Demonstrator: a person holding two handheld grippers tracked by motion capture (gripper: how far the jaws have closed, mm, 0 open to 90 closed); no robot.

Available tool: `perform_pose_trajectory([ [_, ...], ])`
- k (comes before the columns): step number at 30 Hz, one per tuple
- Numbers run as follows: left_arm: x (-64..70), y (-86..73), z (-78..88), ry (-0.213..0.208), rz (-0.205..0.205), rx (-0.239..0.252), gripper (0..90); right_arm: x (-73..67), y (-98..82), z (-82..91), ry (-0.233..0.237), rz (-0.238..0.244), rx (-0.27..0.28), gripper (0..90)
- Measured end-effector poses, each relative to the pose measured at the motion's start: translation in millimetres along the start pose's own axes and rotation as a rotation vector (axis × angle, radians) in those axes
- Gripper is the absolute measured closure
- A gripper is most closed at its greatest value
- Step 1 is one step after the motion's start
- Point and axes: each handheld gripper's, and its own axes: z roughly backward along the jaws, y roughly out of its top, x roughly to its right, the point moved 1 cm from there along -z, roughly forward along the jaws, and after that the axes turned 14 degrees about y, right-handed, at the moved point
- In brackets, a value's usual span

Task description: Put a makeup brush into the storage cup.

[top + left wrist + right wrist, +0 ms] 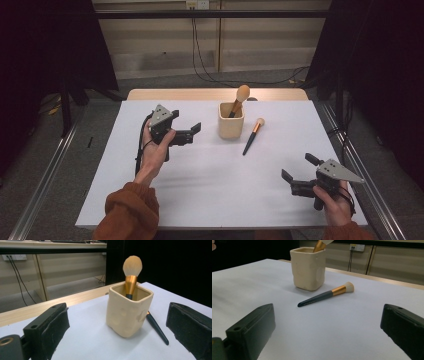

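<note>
You are about halfway through, as far as the scene shows. One makeup brush point(239, 101) already stands in the cream cup point(231, 121), handle down and bristles up, leaning toward the cup's far side. The second brush point(253, 136) lies flat on the white table point(210, 190) just beside the cup on its right, bristles toward the far edge and dark handle pointing back toward you; it does not touch the cup.

Your left hand-held gripper point(196, 131) hangs just left of the cup with its jaws spread wide and nothing between them; in the left gripper view the cup sits framed between the two pads. Your right hand-held gripper point(296, 173) is near the table's front right corner, well apart from the loose brush, jaws likewise spread and empty, and it faces the brush.

What seems left: pick up the lying brush, probably with the right one since it faces it, and stand it in the cup beside the first.
</note>
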Motion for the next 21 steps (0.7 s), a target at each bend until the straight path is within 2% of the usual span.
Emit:
perform_pose_trajectory([
  [7, -0.1, -4.7, 17.2, 0.023, -0.030, 0.016, 3.7, 0.4, 0.1, -0.1, -0.002, 0.002, 0.000, 0.0],
  [11, -1.1, -10.2, 27.0, 0.012, -0.030, 0.019, 2.7, -0.3, 0.2, 0.1, -0.002, 0.002, -0.001, 0.0],
  [14, -2.5, -12.7, 33.8, 0.027, -0.018, 0.029, 2.6, 0.2, 0.1, -0.1, -0.003, 0.000, 0.001, 0.0],
  [16, -3.5, -13.3, 38.3, 0.053, -0.017, 0.040, 3.5, 0.1, 0.2, -0.4, -0.007, -0.008, 0.001, 0.0],
  [21, -4.2, -18.9, 52.3, 0.056, -0.019, 0.036, 4.1, 0.0, 0.2, 0.0, -0.008, -0.008, 0.004, 0.0],
])
